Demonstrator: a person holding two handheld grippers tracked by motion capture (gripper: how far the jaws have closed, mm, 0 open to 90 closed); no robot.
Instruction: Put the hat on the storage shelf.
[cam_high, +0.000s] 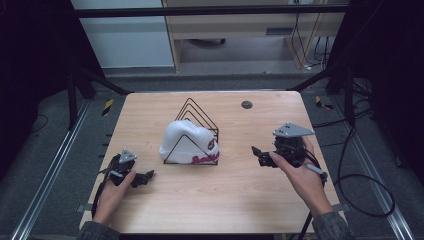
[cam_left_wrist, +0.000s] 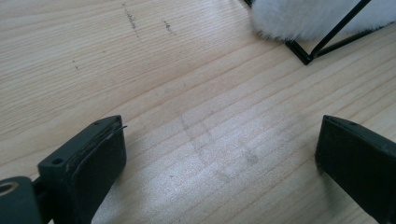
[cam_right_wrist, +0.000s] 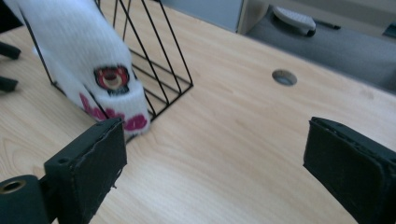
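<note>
Beside the white hat (cam_high: 189, 142) in the wire rack (cam_high: 199, 116), I'm holding left gripper (cam_high: 145, 176) and right gripper (cam_high: 258, 154) with jaws apart; approaching slowly seems best.

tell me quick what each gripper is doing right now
Left gripper: open, jaws wide apart over the light wooden table, holding nothing.
Right gripper: open, holding nothing.

A white knit hat (cam_high: 187, 141) with red lettering is seen lodged in a black wire rack (cam_high: 197, 118) near the middle of a wooden table (cam_high: 225, 195). The left gripper (cam_high: 146, 177) is held low over the table's near-left part, the right gripper (cam_high: 258, 154) to the right of the rack, both pointed inward and apart from the hat. A round hole (cam_high: 246, 104) is set in the far tabletop.
</note>
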